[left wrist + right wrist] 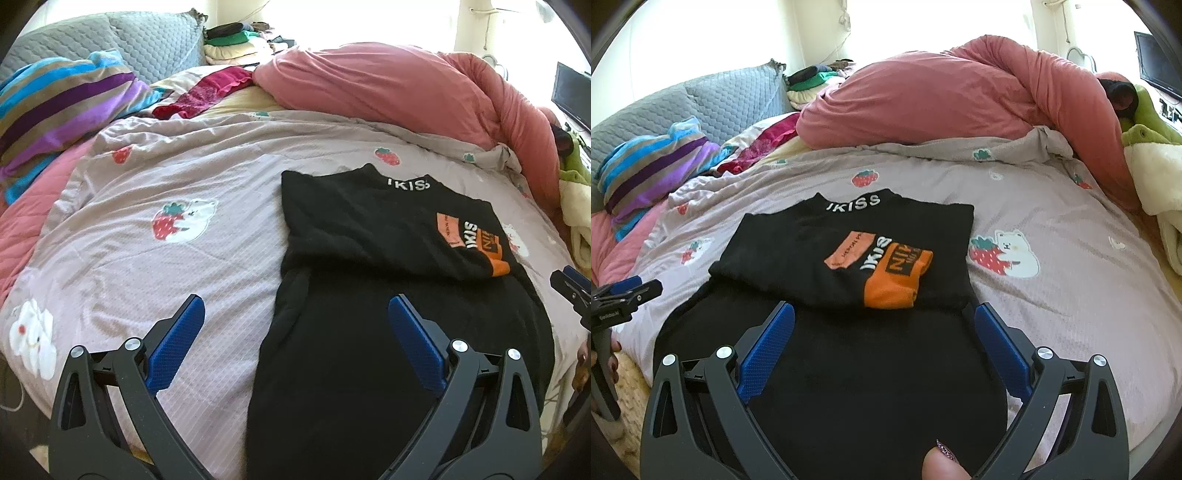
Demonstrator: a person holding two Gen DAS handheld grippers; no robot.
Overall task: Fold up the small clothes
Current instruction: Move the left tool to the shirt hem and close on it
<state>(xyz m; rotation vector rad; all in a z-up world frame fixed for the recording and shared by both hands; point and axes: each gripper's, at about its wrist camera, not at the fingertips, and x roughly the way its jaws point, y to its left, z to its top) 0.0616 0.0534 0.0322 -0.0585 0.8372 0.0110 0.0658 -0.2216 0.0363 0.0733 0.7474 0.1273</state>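
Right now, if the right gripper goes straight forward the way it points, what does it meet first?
Probably the black garment: the open right gripper hovers over its lower part, aimed at the folded upper edge with the orange print. Its height above the cloth is unclear.

Black two-finger grippers, blue textured fingers (177,343), silver screws (1044,353), glittery nail polish (946,451).
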